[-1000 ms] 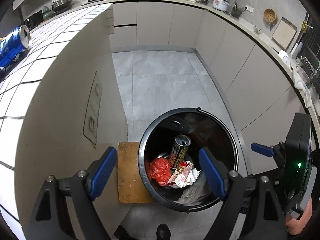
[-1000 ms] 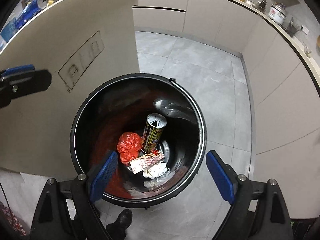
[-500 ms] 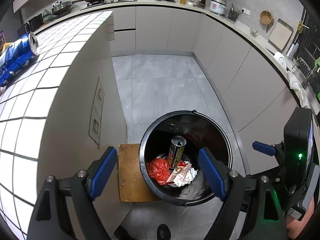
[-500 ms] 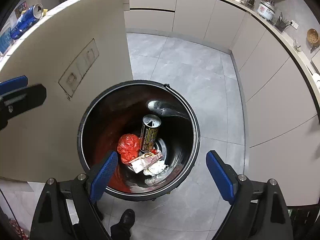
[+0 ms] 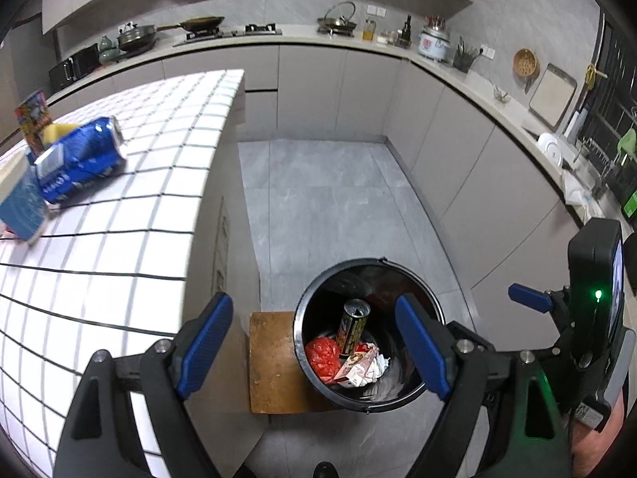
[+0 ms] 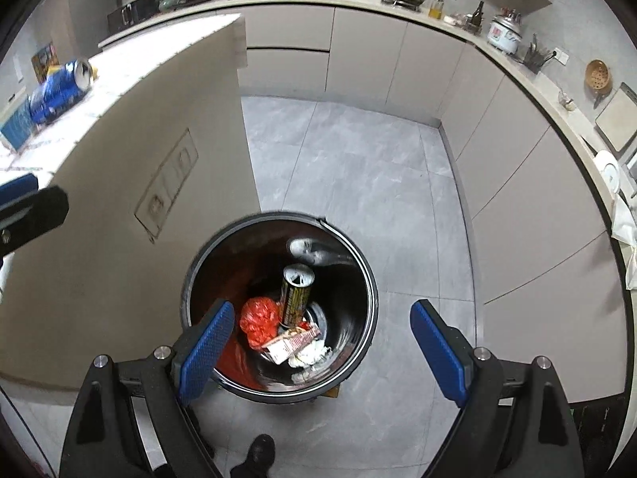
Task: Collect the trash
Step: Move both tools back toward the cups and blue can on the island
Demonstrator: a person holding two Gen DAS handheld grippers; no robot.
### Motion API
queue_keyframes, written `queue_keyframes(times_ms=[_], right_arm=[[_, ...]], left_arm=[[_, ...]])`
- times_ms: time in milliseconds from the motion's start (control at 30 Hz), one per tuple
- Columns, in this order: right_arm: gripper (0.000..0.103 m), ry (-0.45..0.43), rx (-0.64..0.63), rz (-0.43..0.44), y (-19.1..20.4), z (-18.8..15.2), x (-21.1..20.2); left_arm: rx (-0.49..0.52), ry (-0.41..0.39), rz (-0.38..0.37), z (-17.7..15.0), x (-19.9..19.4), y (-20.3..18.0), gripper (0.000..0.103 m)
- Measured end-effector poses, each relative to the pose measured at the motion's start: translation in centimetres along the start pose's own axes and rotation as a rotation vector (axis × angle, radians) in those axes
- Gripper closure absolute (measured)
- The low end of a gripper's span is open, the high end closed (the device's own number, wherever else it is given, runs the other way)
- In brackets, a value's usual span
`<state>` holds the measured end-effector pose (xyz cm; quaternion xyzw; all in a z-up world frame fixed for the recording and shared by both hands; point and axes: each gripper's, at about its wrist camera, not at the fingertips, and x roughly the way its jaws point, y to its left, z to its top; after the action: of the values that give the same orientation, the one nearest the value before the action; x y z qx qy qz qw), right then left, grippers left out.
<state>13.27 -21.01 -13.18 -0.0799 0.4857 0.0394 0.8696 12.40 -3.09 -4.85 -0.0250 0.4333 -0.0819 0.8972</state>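
Both claws hang released and empty above the floor: the left gripper (image 5: 314, 352) and the right gripper (image 6: 320, 352) each show wide-set blue pads with nothing between them, and both look down on the black bin (image 6: 370, 283). Inside the bin lie a tall dark can (image 6: 296, 294) leaning upright, a crumpled red bag (image 6: 258, 320), a flattened carton (image 6: 292, 342) and some white paper. What seems left to collect sits on the tiled counter (image 5: 159, 183) to the left: a blue can (image 5: 77, 159) lying on its side, its open end toward the kitchen's far wall. It looks dented, so likely empty, light and thin-walled; it would roll if nudged and crush under a hard squeeze, so a moderate hold across the middle of the body seems best. Just beside it stands a blue-and-white tub (image 5: 18, 199), with a yellow item and a bright printed box behind, crowding the approach from the counter's near end. A wooden board (image 5: 274, 362) lies under the bin, and the counter's side panel stands between bin and can.
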Motion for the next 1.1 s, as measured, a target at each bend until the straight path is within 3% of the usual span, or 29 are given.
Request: queue_keyframes(times_ms=[300,700,1100], right_arm=[[0.011,-0.082,-0.008,0.028,3.5,2.7,-3.6],[0.011,-0.138,-0.109,0.094,11.8,5.6,-5.4],[0.011,-0.166,-0.167,0.132,19.9,8.2,-6.5]], left_arm=[[-0.042,-0.057,0.061,0.2,-3.2,3.9,0.018],[-0.131,-0.103,0.161,-1.2,-7.0,13.1,0.018],[-0.236,-0.107,0.241,-2.6,-8.3,23.8,0.018]])
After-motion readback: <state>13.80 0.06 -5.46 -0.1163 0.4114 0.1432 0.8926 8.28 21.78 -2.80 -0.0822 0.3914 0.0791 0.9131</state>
